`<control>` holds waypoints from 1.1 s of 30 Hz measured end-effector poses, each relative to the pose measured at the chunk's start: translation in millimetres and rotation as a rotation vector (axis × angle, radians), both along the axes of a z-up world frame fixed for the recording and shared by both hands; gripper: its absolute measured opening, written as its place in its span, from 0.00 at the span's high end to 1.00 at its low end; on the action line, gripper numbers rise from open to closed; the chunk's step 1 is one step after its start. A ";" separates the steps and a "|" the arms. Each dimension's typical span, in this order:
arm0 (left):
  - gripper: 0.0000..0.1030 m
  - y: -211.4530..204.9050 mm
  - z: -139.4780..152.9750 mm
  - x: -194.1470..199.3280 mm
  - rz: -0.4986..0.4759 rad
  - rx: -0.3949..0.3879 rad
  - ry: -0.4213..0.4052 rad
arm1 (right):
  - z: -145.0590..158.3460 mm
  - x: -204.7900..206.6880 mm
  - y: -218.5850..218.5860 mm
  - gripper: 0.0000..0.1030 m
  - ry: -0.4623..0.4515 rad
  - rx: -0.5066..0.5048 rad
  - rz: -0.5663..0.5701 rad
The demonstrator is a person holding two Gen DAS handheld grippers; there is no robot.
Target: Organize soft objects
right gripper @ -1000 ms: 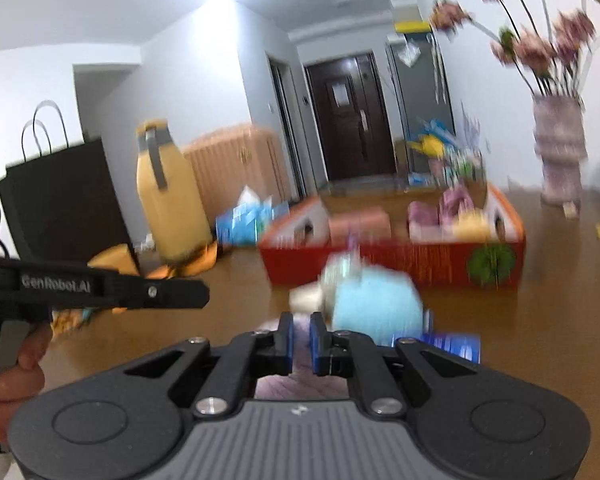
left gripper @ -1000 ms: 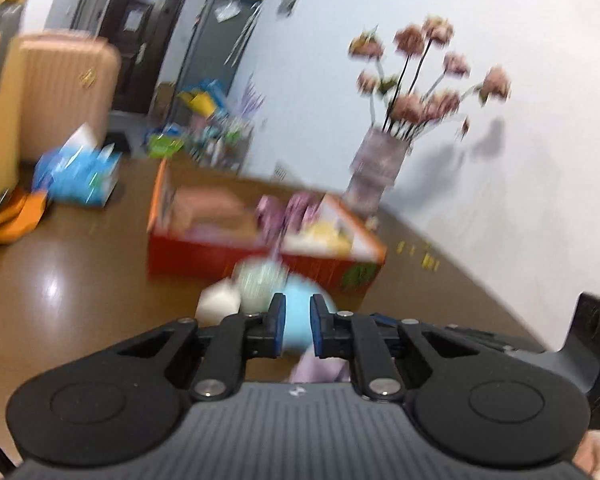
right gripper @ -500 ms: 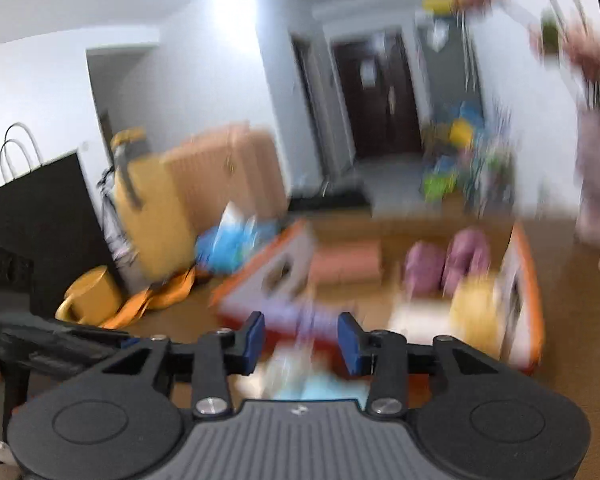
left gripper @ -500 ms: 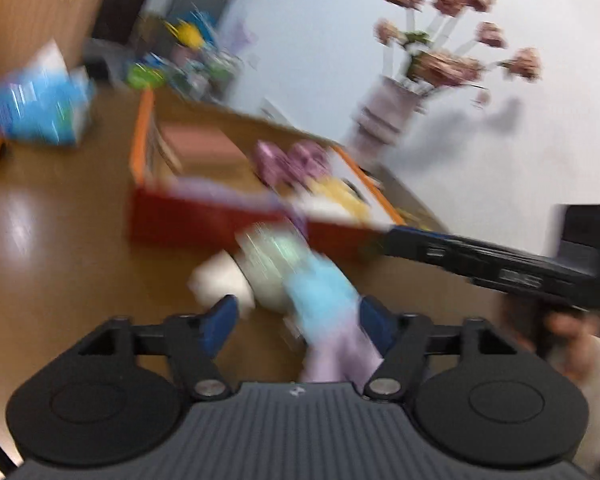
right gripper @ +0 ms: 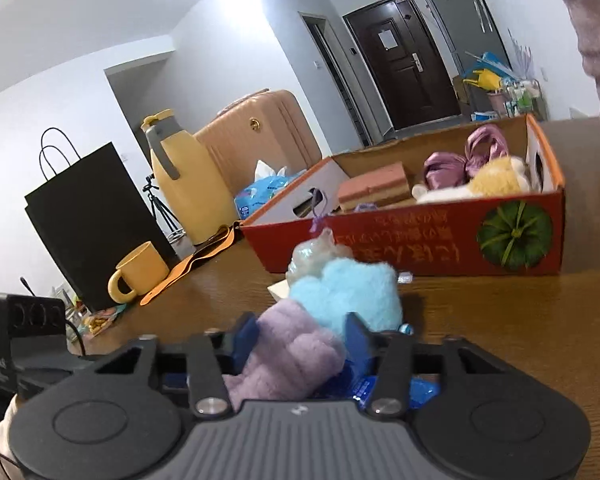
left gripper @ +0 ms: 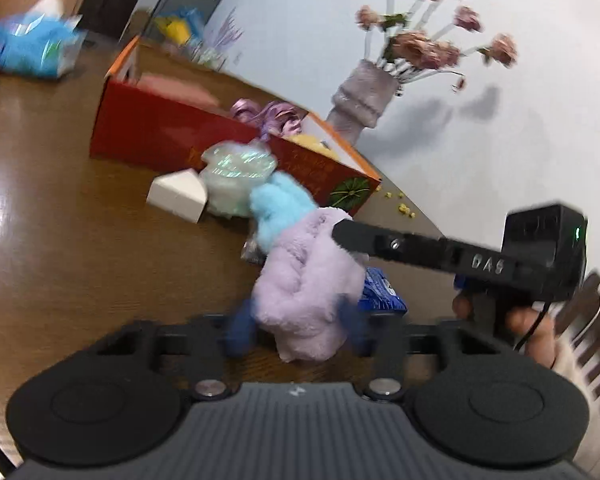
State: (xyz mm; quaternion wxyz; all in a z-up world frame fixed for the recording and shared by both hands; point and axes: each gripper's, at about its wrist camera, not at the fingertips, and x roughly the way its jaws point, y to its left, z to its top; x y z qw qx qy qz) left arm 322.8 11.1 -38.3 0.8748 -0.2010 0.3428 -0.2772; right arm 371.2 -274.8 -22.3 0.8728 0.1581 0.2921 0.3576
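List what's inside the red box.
In the red box: a pink sponge block, purple satin bows, a yellow plush. Its front wall hides the bottom.

Blue packet point(right gripper: 380, 390) lies mostly hidden beneath lilac plush point(right gripper: 288, 356).

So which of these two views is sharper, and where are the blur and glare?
Right wrist view is sharper: the red box print and yellow mug are crisp, with a ceiling light blowing out the top. Left wrist view is motion-smeared across the flowers and the left gripper; glare streaks the table.
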 end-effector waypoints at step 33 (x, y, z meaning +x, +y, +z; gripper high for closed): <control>0.72 31.1 18.1 -51.6 0.186 0.143 0.125 | -8.2 -92.1 56.5 0.63 0.051 -0.039 -0.218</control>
